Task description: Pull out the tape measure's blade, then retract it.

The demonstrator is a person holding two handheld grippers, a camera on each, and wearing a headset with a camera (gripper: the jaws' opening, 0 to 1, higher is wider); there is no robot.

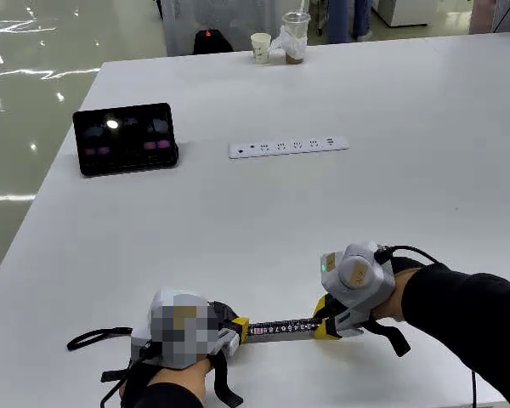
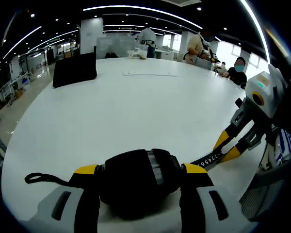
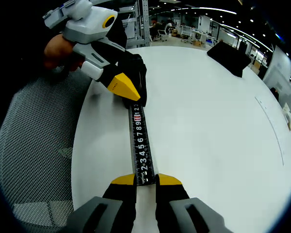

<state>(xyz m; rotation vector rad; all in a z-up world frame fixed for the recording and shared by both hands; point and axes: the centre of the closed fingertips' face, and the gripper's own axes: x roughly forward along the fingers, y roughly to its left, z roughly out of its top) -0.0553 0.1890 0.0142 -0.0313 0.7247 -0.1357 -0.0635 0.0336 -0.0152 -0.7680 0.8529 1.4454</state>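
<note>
The left gripper (image 2: 141, 171) clamps the black tape measure case (image 2: 136, 189) between its jaws; the blade (image 3: 138, 141) runs out to the right gripper (image 3: 146, 180), which pinches its tip. A slipping pinch could let the spring whip the blade back. The right gripper view gives readable numerals; the head view blurs them, but adds a tablet (image 1: 125, 138) beyond both claws.

Left tongs (image 2: 141, 171) clamped on tape measure (image 2: 135, 188), right tongs (image 3: 146, 180) pinching its blade (image 3: 138, 141)
</note>
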